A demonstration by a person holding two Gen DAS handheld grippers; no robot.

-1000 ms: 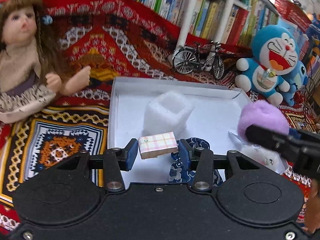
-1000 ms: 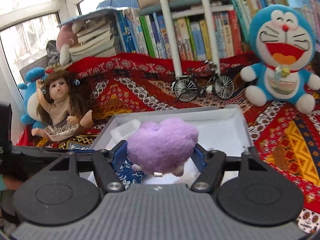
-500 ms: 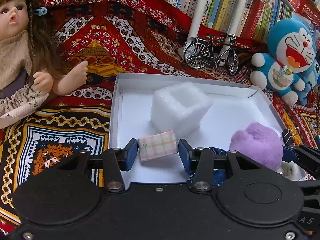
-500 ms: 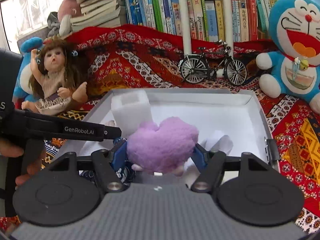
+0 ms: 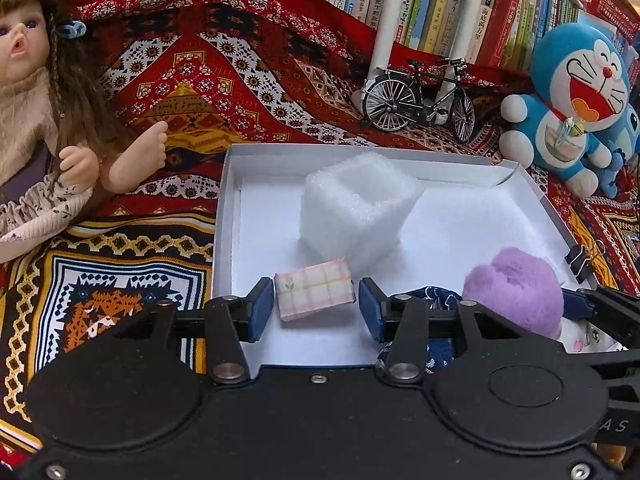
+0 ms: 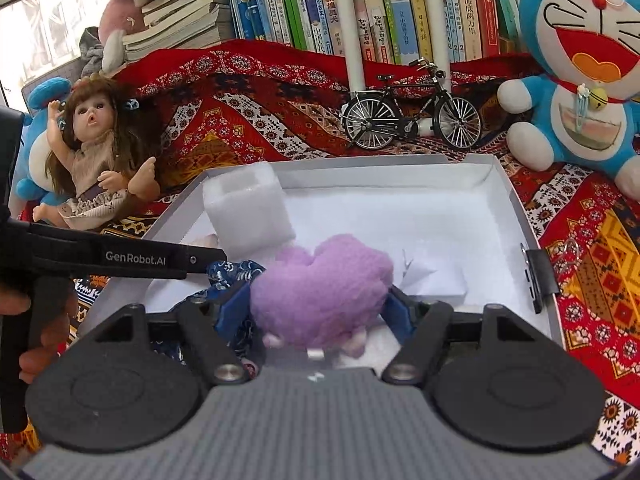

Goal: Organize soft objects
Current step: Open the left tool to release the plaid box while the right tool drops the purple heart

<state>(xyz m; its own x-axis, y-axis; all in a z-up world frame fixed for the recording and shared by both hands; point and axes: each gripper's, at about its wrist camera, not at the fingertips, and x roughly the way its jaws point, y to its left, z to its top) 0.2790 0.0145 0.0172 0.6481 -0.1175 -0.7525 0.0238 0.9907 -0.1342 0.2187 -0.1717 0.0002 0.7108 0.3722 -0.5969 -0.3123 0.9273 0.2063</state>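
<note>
Jaws of the left gripper [image 5: 316,309] have just been opening; the pink plaid pad [image 5: 315,290] lies between them, clear of both, on the floor of the white box [image 5: 226,216] before the foam block [image 5: 358,204]. Right gripper [image 6: 320,306] jaws, also just widened, flank the purple plush heart [image 6: 324,292]; contact unclear.

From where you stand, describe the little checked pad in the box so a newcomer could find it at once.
Find the white box on the red patterned cloth. In it, just in front of the white foam block, a small flat pad lies between the left gripper fingers. It alone has pale pink checks; the neighbouring plush heart is plain purple.
</note>
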